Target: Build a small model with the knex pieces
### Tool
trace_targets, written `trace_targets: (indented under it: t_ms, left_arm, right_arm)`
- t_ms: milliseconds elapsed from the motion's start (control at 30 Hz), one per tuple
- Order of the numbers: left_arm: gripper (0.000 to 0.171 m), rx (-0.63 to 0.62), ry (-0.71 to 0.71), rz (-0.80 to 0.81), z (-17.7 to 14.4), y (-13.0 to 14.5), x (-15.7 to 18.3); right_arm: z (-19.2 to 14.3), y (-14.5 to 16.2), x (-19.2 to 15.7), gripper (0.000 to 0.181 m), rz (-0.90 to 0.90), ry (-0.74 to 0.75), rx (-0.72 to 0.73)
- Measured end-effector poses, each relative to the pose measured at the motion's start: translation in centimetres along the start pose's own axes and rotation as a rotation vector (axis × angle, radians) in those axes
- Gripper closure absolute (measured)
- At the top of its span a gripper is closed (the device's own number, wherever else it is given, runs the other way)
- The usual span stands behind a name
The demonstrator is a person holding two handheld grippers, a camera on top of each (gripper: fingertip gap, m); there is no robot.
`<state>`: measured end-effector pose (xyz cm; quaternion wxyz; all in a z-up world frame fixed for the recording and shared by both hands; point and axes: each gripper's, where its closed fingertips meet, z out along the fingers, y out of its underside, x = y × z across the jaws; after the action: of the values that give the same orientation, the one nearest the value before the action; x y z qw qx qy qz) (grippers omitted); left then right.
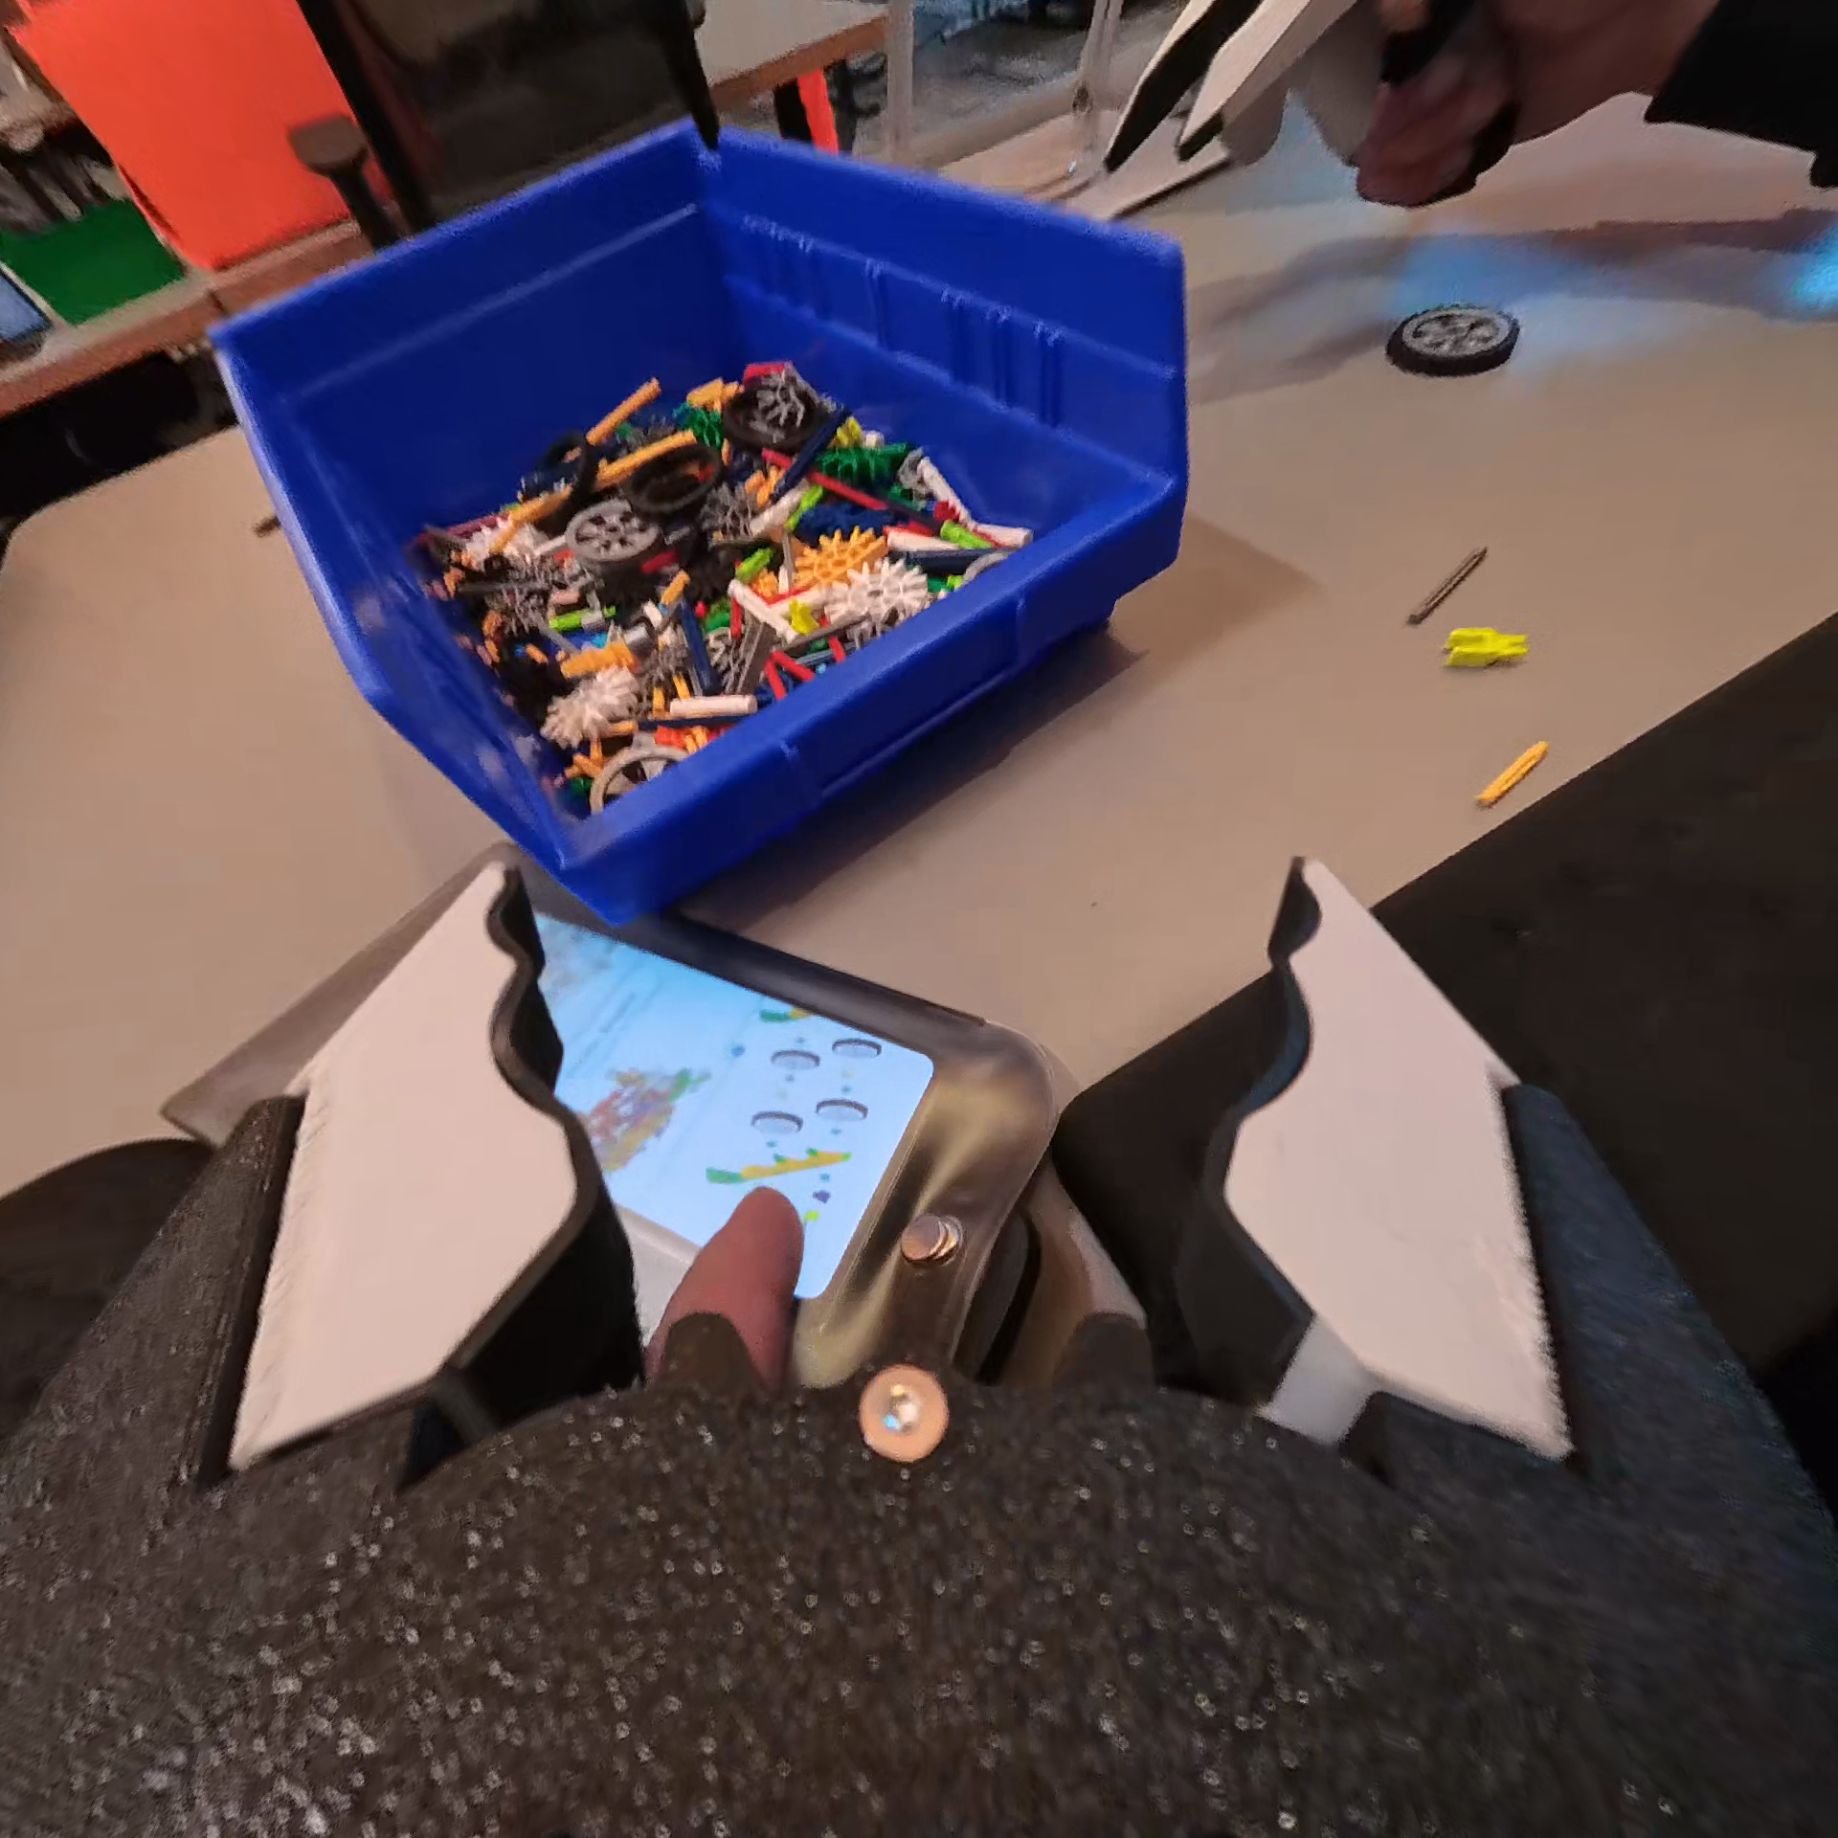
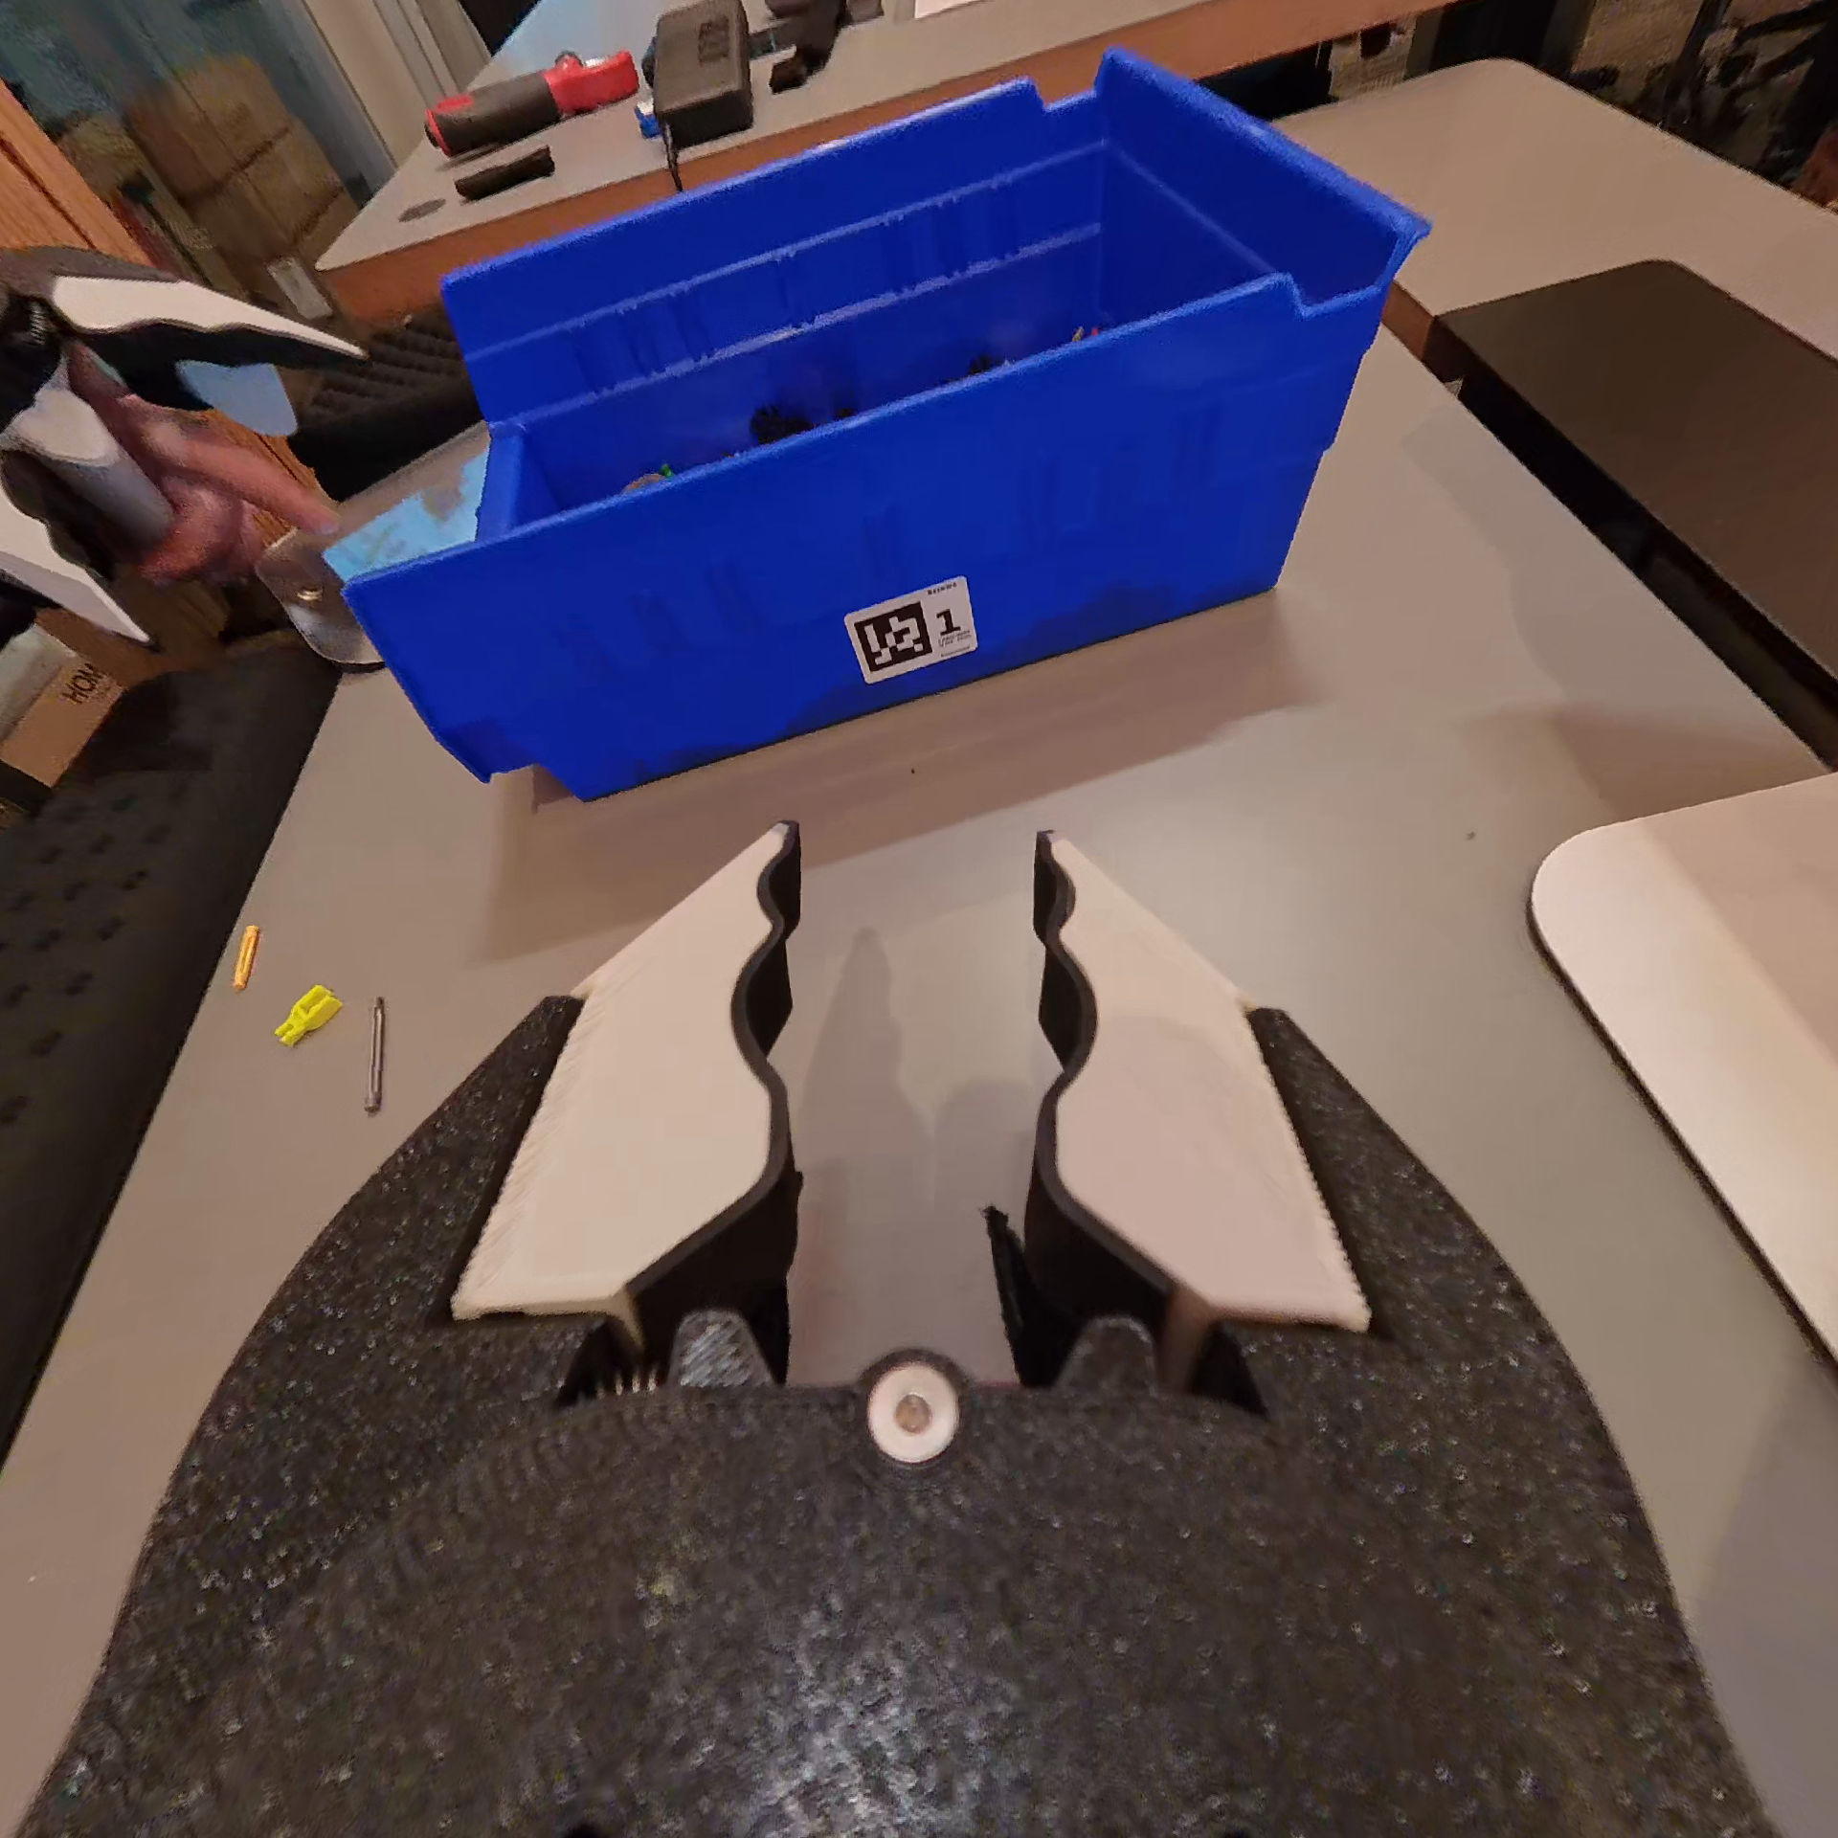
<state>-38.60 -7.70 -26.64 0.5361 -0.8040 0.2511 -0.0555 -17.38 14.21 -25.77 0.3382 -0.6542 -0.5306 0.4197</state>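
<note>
Right claw (image 2: 915,845) agape, empty, near blue bin (image 2: 895,557).

Blue bin (image 1: 1084,418) of multicoloured toy parts (image 1: 716,577), grey surface (image 2: 1243,796), yellow connector (image 2: 308,1014), white-and-black hand-held gripper fingers (image 2: 656,1074), speckled black body.

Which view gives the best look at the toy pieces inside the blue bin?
The left wrist view: it looks down into the blue bin, showing the heap of toy pieces, wheels, rods and connectors. The right wrist view faces the bin's labelled side wall, so only a few pieces peek above it.
</note>
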Motion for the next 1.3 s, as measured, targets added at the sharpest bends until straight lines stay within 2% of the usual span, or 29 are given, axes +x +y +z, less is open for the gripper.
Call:
trace_targets:
  t_ms: [100,267,500,800,1000,1300]
  left_arm:
    - [0.026,-0.061,-0.028,-0.002,0.6,1.5,-0.5]
    - [0.03,-0.037,-0.068,0.086,0.3,1.3,-0.4]
    - [0.032,-0.03,-0.064,0.104,0.3,1.5,-0.2]
    - [0.033,-0.045,-0.048,0.136,0.6,1.8,0.3]
    - [0.038,0.025,-0.107,0.193,-0.1,1.0,0.3]
    - [0.042,-0.004,-0.088,0.17,0.2,1.4,0.3]
  right_arm:
    - [0.3,0.6,0.3,0.134,0.008,0.003,-0.017]
    - [0.7,1.8,0.8,0.134,0.023,0.01,-0.047]
    - [1.6,3.2,0.9,0.134,0.032,0.007,-0.097]
    - [2.0,3.7,0.7,0.134,0.014,0.017,-0.134]
    - [2.2,3.9,0.7,0.134,0.014,0.02,-0.146]
    - [2.4,4.3,0.6,0.134,0.003,0.022,-0.174]
